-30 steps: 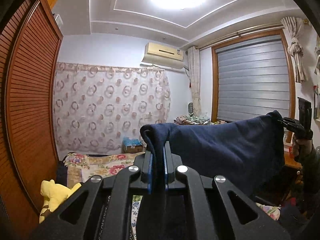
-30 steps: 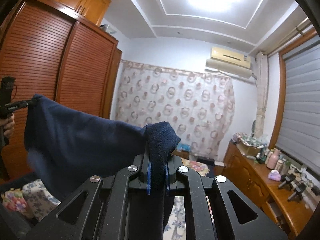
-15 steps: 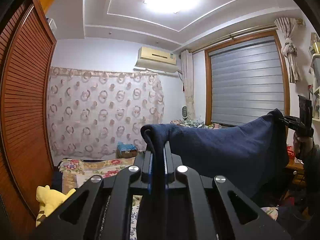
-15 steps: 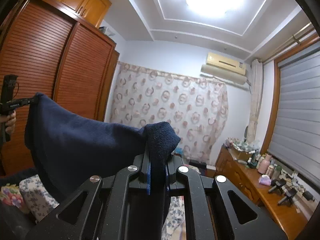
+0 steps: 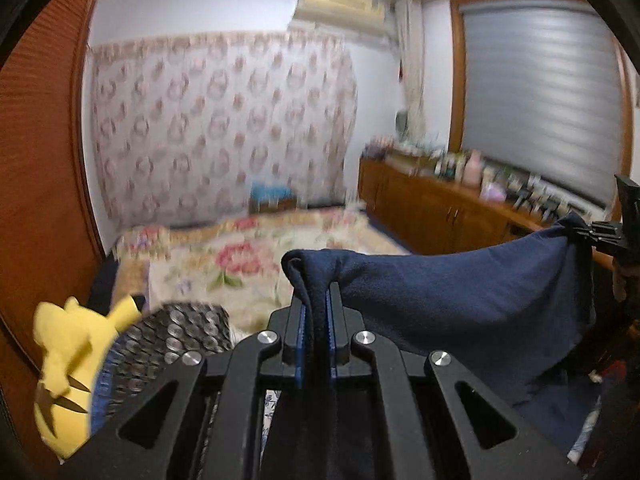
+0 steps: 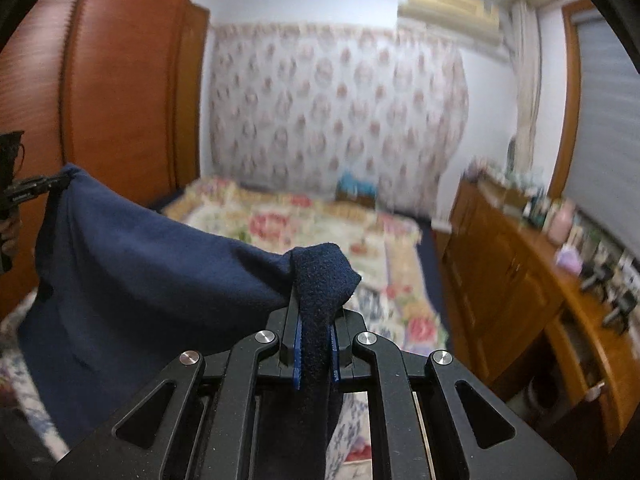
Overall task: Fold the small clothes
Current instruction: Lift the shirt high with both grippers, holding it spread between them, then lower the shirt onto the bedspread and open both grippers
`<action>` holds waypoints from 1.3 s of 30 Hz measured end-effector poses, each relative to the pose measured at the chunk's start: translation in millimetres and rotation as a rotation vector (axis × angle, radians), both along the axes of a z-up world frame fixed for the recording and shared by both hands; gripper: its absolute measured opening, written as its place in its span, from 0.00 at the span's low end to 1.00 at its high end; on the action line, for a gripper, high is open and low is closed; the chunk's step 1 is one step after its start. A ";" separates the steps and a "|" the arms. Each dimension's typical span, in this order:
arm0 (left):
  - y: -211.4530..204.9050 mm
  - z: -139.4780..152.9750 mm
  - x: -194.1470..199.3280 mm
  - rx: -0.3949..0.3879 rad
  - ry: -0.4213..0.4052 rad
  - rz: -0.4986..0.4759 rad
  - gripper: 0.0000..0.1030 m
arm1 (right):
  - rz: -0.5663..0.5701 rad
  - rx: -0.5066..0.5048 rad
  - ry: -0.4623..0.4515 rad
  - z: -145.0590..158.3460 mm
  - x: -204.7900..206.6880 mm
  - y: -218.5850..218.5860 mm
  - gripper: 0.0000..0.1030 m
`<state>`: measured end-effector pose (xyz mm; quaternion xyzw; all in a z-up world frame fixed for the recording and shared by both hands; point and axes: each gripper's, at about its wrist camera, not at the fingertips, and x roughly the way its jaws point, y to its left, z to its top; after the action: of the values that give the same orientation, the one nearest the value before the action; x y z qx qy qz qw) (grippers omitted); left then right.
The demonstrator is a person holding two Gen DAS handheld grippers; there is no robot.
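navy cloth hangs stretched between left gripper and right gripper, fingers clamped on 2 corners.

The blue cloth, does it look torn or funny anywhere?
No, nothing stands out. The blue cloth hangs whole between the left gripper and the right gripper, each pinching one top corner. It only sags in the middle.
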<state>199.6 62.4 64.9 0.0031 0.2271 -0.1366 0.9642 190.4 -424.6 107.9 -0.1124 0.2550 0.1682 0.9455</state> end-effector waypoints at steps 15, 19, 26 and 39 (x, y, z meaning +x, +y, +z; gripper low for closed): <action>-39.5 -64.6 90.9 0.069 0.186 0.042 0.06 | -0.051 -0.036 0.250 -117.9 134.4 -5.8 0.08; -41.6 -72.8 93.4 0.068 0.228 0.012 0.10 | -0.070 -0.036 0.280 -129.0 142.8 -5.4 0.12; -42.7 -73.5 72.3 0.057 0.248 -0.033 0.40 | -0.101 -0.056 0.276 -127.1 143.4 -1.6 0.53; -46.0 -106.8 -5.0 0.052 0.349 -0.037 0.55 | -0.075 -0.021 0.259 -117.0 69.8 9.7 0.55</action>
<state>194.6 16.4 -41.9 0.0087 0.3944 -0.1469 0.9071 260.2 -414.9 -9.1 -0.0898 0.3806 0.1433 0.9091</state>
